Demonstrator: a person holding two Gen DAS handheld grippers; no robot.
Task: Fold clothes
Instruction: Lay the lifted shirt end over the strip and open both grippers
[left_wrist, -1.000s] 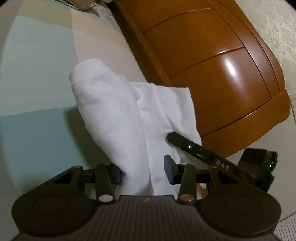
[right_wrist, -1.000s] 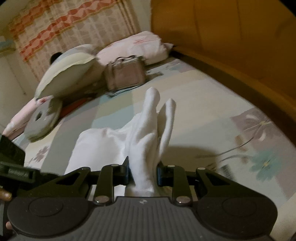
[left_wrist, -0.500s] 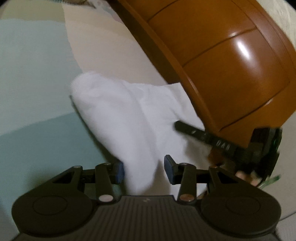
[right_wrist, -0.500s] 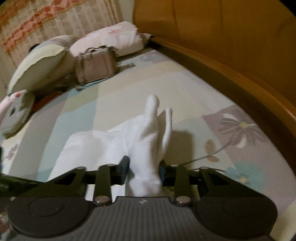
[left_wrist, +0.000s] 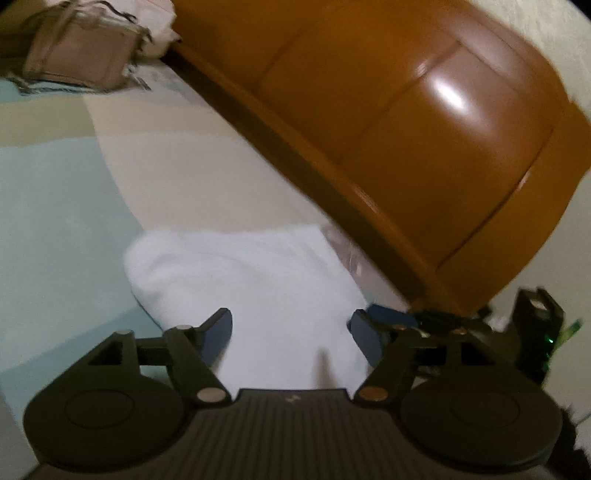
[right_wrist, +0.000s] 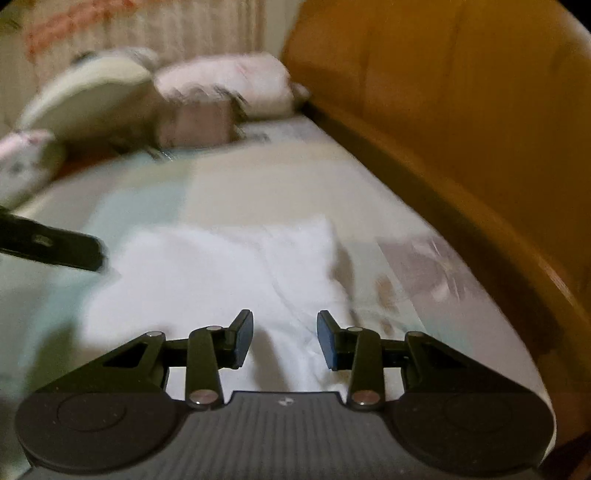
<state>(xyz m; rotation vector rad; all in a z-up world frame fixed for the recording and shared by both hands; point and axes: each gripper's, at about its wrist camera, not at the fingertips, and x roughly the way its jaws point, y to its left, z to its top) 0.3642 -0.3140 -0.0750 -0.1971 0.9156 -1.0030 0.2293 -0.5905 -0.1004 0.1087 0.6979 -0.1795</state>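
Observation:
A white garment (left_wrist: 255, 288) lies folded flat on the bed sheet (left_wrist: 66, 206), close to the wooden bed frame. It also shows in the right wrist view (right_wrist: 221, 273). My left gripper (left_wrist: 291, 336) is open just above the garment's near edge, with nothing between its jaws. My right gripper (right_wrist: 284, 339) is open too, over the garment's near right part. Part of the left gripper (right_wrist: 55, 247) shows at the left of the right wrist view. Part of the right gripper (left_wrist: 532, 332) shows at the right of the left wrist view.
The orange wooden bed frame (left_wrist: 406, 129) runs along the right side of the bed. Pillows (right_wrist: 229, 85) and a bag (right_wrist: 195, 122) lie at the far end of the bed. Both views are blurred by motion.
Both grippers let go of the garment and opened. The cloth, held up before, now lies flat on the bed. Both grippers pulled back a little.

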